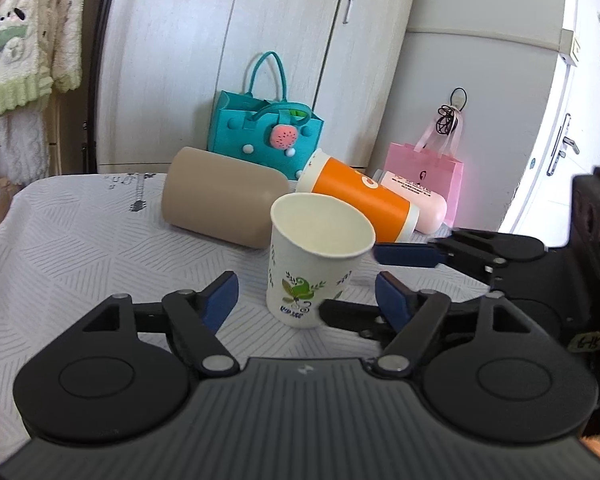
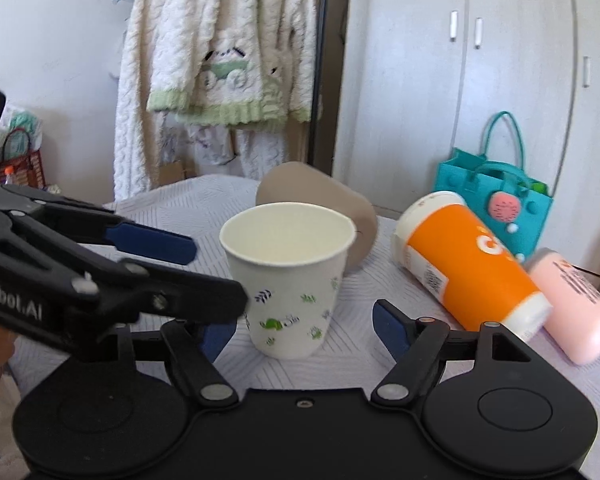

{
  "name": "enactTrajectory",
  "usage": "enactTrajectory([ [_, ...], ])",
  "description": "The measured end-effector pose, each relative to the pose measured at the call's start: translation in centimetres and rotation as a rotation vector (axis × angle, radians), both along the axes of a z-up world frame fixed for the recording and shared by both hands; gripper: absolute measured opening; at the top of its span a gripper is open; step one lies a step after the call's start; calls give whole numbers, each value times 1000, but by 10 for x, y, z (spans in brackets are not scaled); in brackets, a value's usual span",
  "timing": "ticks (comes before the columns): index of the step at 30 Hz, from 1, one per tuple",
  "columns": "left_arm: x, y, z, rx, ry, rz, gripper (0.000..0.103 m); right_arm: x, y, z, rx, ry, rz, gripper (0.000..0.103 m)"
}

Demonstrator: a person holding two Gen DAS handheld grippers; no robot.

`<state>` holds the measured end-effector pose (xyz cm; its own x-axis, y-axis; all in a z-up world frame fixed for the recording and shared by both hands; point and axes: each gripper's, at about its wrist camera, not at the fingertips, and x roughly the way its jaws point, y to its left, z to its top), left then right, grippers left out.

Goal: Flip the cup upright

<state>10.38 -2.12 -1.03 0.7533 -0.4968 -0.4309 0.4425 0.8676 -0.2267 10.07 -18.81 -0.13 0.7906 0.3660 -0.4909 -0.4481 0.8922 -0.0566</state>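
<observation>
Hanging at far left of the room: a cream fleece garment (image 1: 24, 36) with green trim, beside a dark vertical frame. Behind, along the back wall: pale wardrobe doors (image 1: 284, 40) with small bar handles. At far right: a white door (image 1: 556, 120) with a lever handle.

On the surface: a white patterned tablecloth (image 1: 72, 248) covering the table. Lying on its side at left rear: a beige cylinder (image 1: 220, 196). Behind it on the floor: a teal felt bag (image 1: 260, 128). Standing upright, mouth up, near centre of the cloth: the paper cup (image 1: 312, 268), white with green leaf print. Lying tilted just behind the cup: an orange tumbler (image 1: 360, 200), touching a pink bottle (image 1: 424, 200) to its right. Further right: a pink gift bag (image 1: 432, 172).

Left gripper (image 1: 306, 292): spread wide, flanking the cup base without contact. Right gripper (image 2: 300, 324): likewise spread, cup between the fingers, not pinched; contact uncertain on the side hidden by the left gripper.
</observation>
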Motion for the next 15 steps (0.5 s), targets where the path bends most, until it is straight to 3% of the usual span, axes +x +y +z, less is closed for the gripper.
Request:
enactTrajectory([
  [11, -48, 7, 25, 51, -34, 94, 83, -45, -30, 22, 94, -16, -136, 82],
  [15, -69, 12, 36, 59, -49, 120, 86, -65, -28, 31, 76, -39, -166, 86],
])
